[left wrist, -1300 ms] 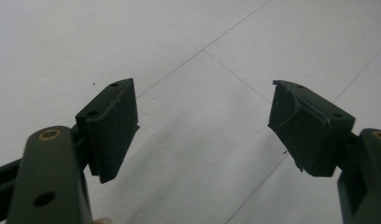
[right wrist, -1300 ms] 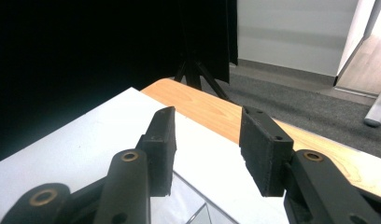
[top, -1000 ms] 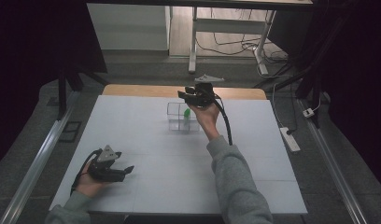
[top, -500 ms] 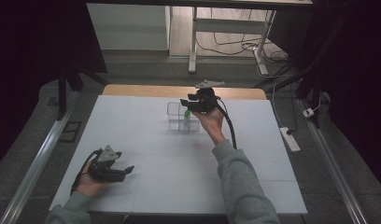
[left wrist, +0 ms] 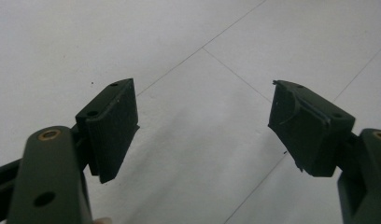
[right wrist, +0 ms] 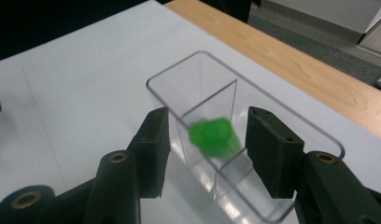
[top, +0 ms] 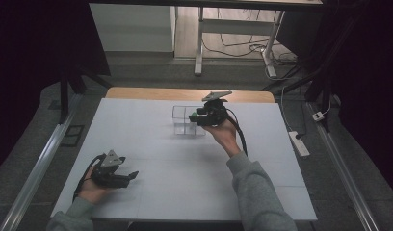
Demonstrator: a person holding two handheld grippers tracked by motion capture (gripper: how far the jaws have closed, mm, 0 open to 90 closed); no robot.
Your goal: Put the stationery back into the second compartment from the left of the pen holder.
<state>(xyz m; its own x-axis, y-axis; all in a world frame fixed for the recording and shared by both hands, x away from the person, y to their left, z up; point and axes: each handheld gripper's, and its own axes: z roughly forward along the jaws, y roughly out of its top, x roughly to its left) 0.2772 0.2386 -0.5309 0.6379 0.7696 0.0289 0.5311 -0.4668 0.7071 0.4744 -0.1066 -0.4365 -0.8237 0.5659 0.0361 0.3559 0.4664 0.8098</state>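
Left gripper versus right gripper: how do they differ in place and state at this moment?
The left gripper sits low on the white table at its near left, while the right gripper is raised over the clear box farther back. The left gripper's jaws stand wide with bare table between them; the right gripper's jaws have just been opening and frame a blurred green piece without pressing it. Both are black, two-jawed and hand-held.

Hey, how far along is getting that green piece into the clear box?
Done: the green piece is over the clear box. In hand: the right gripper has just been opening its fingers, with the blurred piece loose between them. Left: the piece settling inside. The left gripper is open and empty on the table.
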